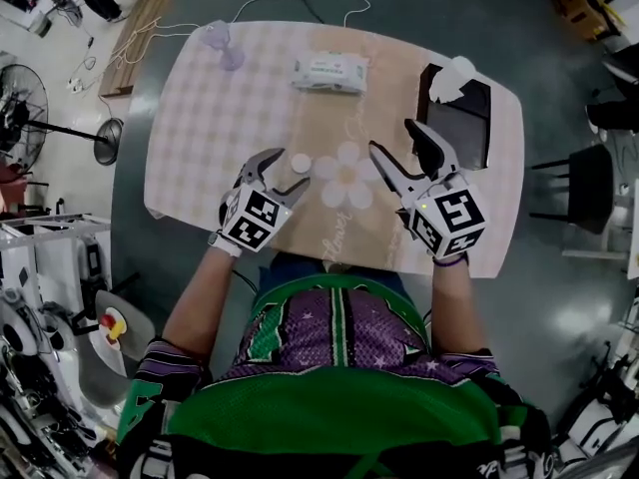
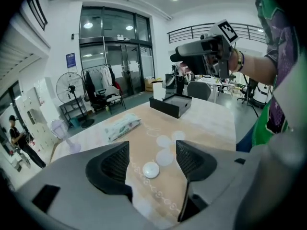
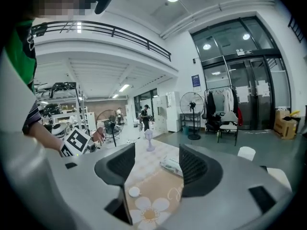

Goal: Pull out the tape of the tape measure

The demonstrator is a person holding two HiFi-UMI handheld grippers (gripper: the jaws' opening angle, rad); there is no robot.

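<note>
The tape measure [image 1: 301,163] is a small round white disc lying on the tan table [image 1: 220,118], just left of a printed flower. My left gripper [image 1: 283,175] hovers right beside it, jaws open and empty; in the left gripper view the tape measure [image 2: 150,169] lies on the table between and below the open left gripper [image 2: 152,150]. My right gripper [image 1: 393,138] is held open above the table to the right of the flower, holding nothing. The right gripper view shows the tape measure [image 3: 134,191] low and left of the open right gripper [image 3: 156,163].
A pack of tissues [image 1: 329,72] lies at the table's far middle. A small pale fan [image 1: 220,40] stands at the far left corner. A black open box [image 1: 461,120] with a white item sits at the right. A black chair [image 1: 584,183] stands beyond the right edge.
</note>
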